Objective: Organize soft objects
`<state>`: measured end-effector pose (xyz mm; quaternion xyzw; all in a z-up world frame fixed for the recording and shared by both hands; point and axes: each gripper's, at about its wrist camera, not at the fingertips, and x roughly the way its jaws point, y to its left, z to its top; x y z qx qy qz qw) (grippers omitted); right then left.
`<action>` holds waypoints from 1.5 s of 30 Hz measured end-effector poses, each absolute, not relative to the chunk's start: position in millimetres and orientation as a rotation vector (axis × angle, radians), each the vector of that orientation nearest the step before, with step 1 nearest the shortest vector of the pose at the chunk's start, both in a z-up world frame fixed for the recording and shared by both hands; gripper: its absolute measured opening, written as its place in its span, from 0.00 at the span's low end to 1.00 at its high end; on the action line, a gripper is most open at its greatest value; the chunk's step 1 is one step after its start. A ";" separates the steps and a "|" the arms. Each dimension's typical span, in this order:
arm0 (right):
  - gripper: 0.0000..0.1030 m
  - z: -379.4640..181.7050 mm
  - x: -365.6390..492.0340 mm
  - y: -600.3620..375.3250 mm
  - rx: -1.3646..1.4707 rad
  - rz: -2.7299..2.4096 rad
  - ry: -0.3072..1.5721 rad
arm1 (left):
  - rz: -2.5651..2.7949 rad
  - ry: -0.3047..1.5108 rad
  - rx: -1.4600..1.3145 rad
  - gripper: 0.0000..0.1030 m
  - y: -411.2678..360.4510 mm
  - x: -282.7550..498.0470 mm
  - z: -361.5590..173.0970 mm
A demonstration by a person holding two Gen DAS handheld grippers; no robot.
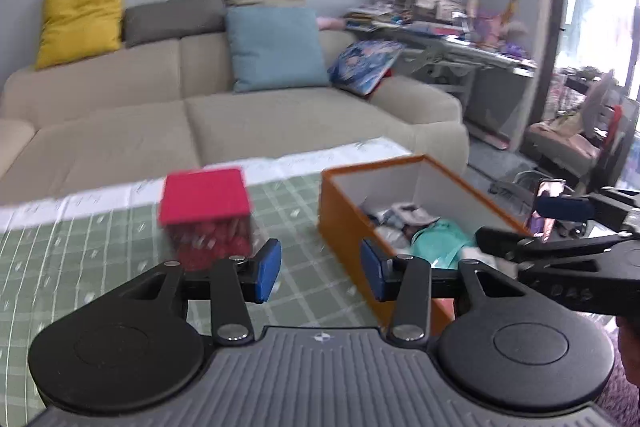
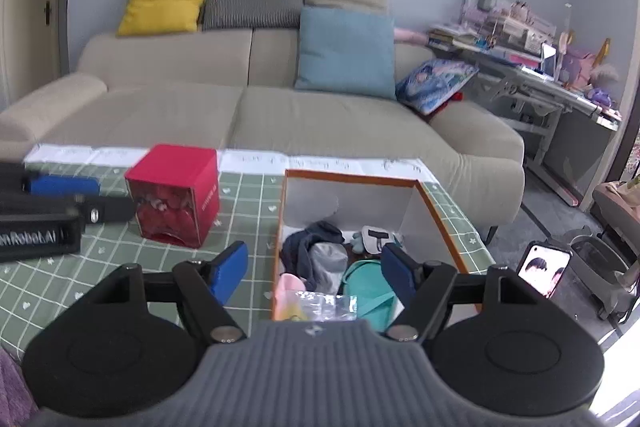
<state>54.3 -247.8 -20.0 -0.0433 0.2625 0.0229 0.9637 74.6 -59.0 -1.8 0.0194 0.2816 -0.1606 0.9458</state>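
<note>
An orange box (image 1: 376,165) (image 2: 352,178) with white inner walls stands on the green checked table mat (image 1: 80,247) (image 2: 48,283). Inside lie soft items: a teal garment (image 2: 366,291) (image 1: 434,241), a grey cloth (image 2: 330,261), a dark blue cloth (image 2: 304,241), a pink item (image 2: 290,293), a clear plastic bag (image 2: 326,303) and a small plush toy (image 2: 374,239). My right gripper (image 2: 314,273) is open over the box's near end with nothing gripped. My left gripper (image 1: 320,273) is open just left of the box, empty.
A red cube-shaped box (image 1: 204,203) (image 2: 176,195) stands on the mat left of the orange box. Beyond the table is a beige sofa (image 2: 240,107) with several cushions. A phone (image 2: 544,273) on a stand and a cluttered desk (image 2: 540,75) are at the right.
</note>
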 end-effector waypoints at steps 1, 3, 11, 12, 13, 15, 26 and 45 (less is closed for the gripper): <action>0.75 -21.8 49.4 -245.2 -0.082 0.043 0.518 | -0.311 0.579 0.028 0.51 -55.5 71.4 -4.2; 0.80 -24.1 39.5 -242.3 -0.058 0.032 0.489 | -0.266 0.586 0.001 0.51 -48.7 63.4 -8.1; 0.91 -31.0 12.4 -230.4 -0.048 0.031 0.412 | -0.178 0.498 -0.040 0.58 -38.0 33.8 -8.3; 0.93 -32.4 11.8 -231.2 -0.043 0.026 0.405 | -0.181 0.486 -0.036 0.61 -39.2 32.0 -9.3; 0.93 -33.9 11.0 -231.1 -0.039 0.016 0.394 | -0.189 0.478 -0.026 0.63 -39.5 30.6 -11.1; 0.94 -37.2 12.0 -231.7 -0.038 0.009 0.380 | -0.186 0.468 0.016 0.69 -43.4 30.3 -16.1; 0.95 -58.5 22.8 -229.2 -0.031 0.036 0.434 | -0.095 0.487 0.091 0.80 -42.7 28.2 -41.6; 0.95 -67.2 33.7 -227.1 -0.039 0.038 0.515 | -0.087 0.534 0.118 0.85 -41.2 29.8 -44.6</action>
